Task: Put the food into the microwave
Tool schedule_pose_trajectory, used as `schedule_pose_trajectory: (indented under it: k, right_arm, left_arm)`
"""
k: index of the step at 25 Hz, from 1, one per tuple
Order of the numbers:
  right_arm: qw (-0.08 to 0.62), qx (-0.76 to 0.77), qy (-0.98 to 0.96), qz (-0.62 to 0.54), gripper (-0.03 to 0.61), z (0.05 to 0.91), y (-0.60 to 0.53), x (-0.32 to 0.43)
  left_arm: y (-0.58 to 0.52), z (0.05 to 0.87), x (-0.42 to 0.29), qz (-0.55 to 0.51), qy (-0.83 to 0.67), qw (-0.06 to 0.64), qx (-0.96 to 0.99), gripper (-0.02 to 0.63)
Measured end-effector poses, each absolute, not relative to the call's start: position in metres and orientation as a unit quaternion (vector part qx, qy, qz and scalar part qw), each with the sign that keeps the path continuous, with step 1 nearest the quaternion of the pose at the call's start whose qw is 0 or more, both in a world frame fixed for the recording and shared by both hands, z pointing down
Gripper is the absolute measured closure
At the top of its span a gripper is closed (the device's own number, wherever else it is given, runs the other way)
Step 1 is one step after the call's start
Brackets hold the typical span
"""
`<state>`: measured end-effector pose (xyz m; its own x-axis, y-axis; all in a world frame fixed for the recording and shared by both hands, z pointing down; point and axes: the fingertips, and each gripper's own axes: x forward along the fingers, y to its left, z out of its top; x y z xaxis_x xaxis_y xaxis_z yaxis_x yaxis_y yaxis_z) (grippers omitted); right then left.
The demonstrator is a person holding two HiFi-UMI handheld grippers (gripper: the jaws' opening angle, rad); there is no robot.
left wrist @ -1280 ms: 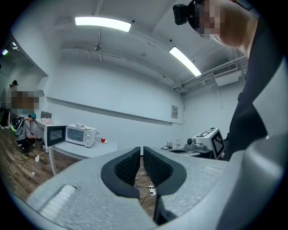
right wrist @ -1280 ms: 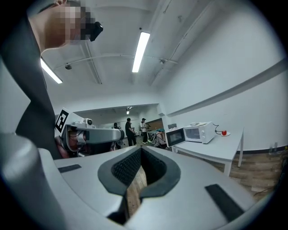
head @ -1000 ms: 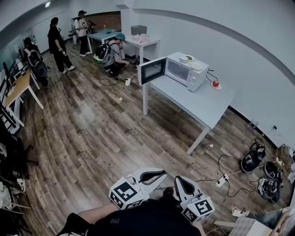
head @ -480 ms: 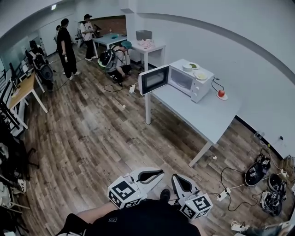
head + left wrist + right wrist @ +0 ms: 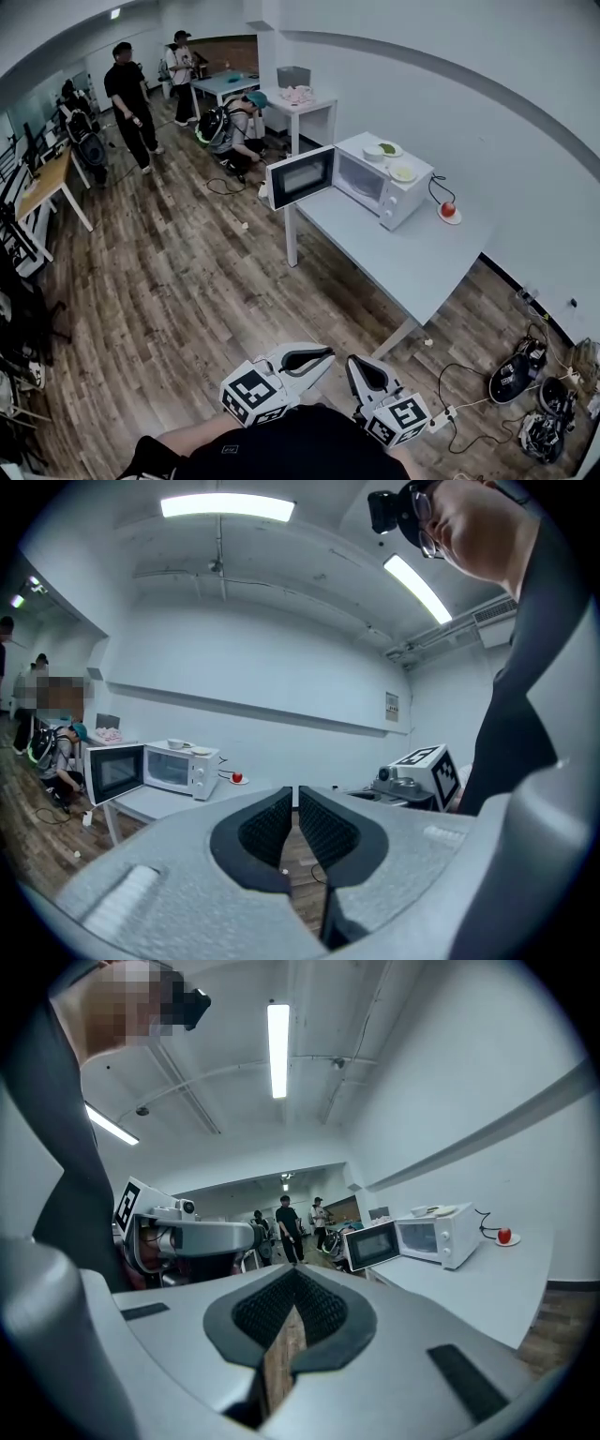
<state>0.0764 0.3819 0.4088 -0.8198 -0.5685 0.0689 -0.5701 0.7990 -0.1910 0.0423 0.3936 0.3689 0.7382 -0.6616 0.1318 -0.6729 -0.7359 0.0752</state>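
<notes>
**Black top, grey grippers**

The person wears a black top (image 5: 291, 448) with a small white logo, and a black camera (image 5: 387, 508) on the head. The left gripper (image 5: 294, 797) and the right gripper (image 5: 295, 1277) have light grey shells and black ribbed pads (image 5: 267, 822). Each carries a white cube (image 5: 253, 394) with black square markers.

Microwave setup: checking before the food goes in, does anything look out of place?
Nothing looks spilled or damaged. The microwave has its door wide open, and dishes sit on its roof.
</notes>
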Motion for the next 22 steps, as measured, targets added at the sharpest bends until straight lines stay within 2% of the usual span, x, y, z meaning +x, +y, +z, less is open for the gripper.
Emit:
schedule_pose_trajectory:
  k: [4,12,22]
  right_arm:
    - [0.009,0.299,-0.948,0.108,0.563,0.413,0.353,0.095]
    - [0.011,0.316,-0.939,0.139,0.564,0.426,0.305,0.112]
    - [0.024,0.338,-0.930,0.142,0.563,0.429,0.205,0.076]
  left_arm:
    - [0.365,0.366,0.065,0.046,-0.352,0.050,0.933,0.583]
    - [0.315,0.378,0.077,0.057,-0.343,0.074,0.935,0.583]
    - [0.208,0.379,0.037,0.046,-0.330,0.081,0.939,0.583]
